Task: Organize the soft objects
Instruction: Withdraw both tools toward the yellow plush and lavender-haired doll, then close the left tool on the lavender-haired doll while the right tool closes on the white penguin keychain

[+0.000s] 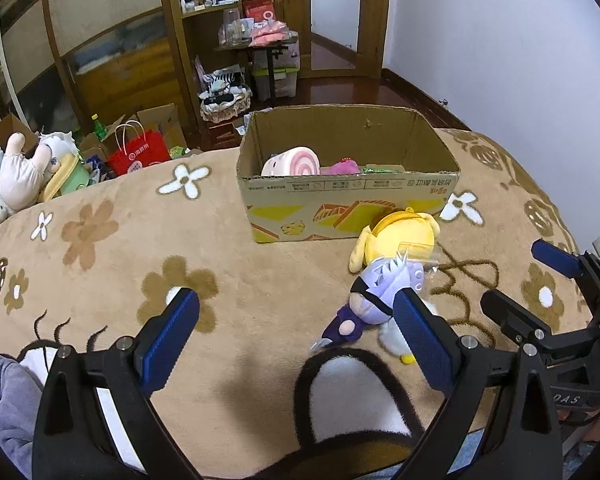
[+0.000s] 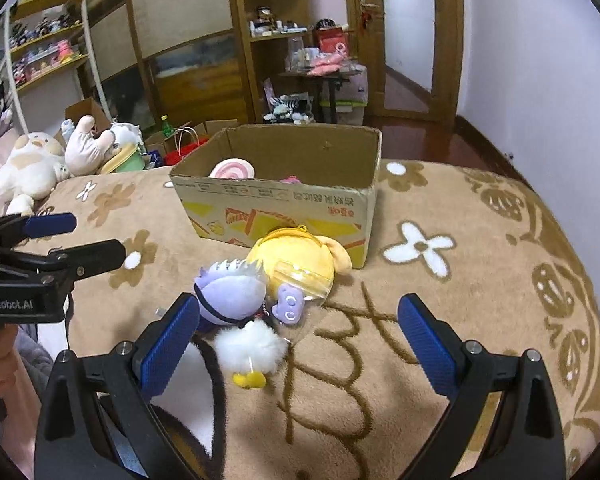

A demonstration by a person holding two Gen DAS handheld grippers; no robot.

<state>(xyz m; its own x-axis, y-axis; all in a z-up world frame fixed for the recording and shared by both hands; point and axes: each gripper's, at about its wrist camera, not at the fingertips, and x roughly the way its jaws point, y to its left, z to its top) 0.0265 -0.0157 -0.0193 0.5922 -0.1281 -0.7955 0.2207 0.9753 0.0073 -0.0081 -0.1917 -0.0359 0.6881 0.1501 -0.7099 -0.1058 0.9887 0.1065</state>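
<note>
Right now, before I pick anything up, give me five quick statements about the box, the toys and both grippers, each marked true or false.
1. The cardboard box is empty. False: a pink swirl plush and other soft items lie inside.
2. The yellow plush lies on the blanket against the box's front wall. True.
3. The right gripper is shut on the purple-haired doll. False: its jaws stand wide apart, holding nothing.
4. The left gripper is open and empty. True.
5. The white fluffy toy sits inside the box. False: it lies on the blanket beside the doll.
</note>
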